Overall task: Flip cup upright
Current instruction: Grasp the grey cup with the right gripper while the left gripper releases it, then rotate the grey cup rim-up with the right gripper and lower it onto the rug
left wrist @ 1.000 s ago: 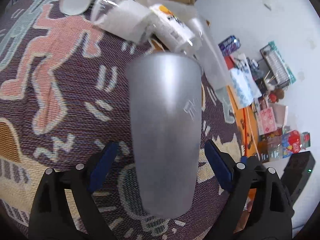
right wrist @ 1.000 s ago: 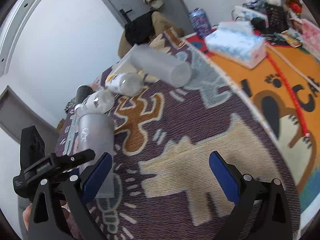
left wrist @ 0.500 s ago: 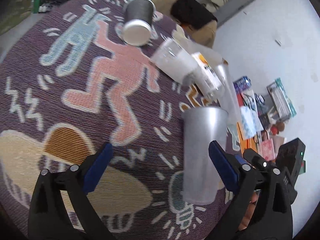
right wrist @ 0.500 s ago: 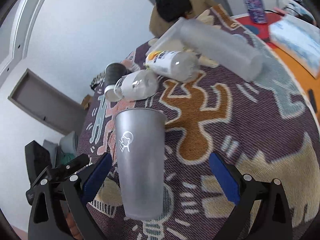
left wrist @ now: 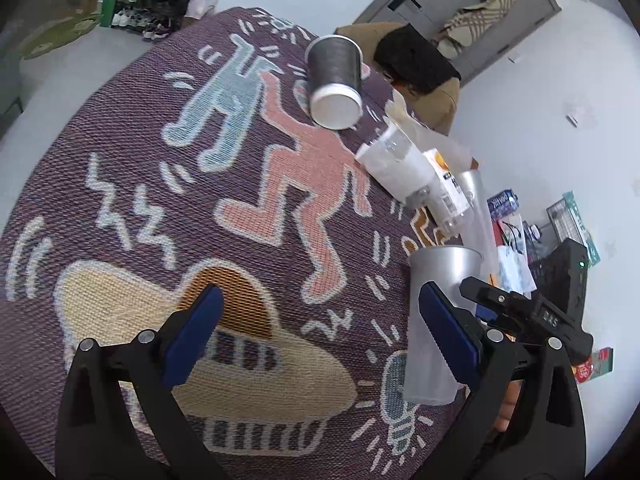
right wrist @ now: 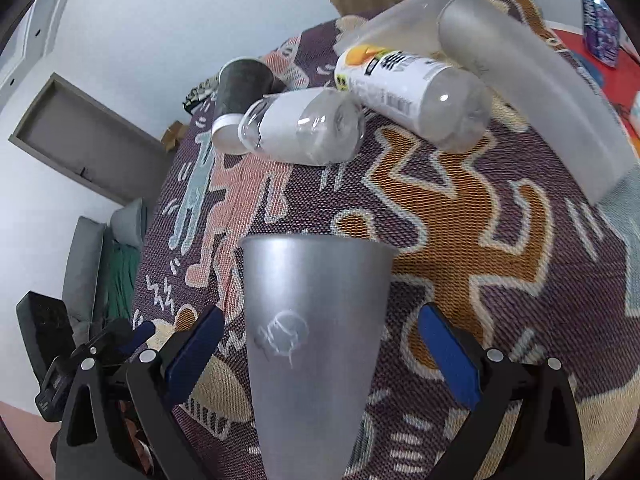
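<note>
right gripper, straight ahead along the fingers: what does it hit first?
Most likely the silver cup. It stands upright between the open fingers of the right gripper, apparently untouched by either pad. Depth is unclear under the fisheye lens.

On the patterned rug [right wrist: 460,240] there are two cups: one frosted grey cup [right wrist: 316,340] standing with its mouth up, and one dark paper cup [right wrist: 240,96] lying on its side. Two clear plastic bottles lie there, one white-labelled bottle [right wrist: 304,128] and one orange-labelled bottle [right wrist: 412,88]. One long frosted tumbler [right wrist: 532,76] lies beside them.
</note>
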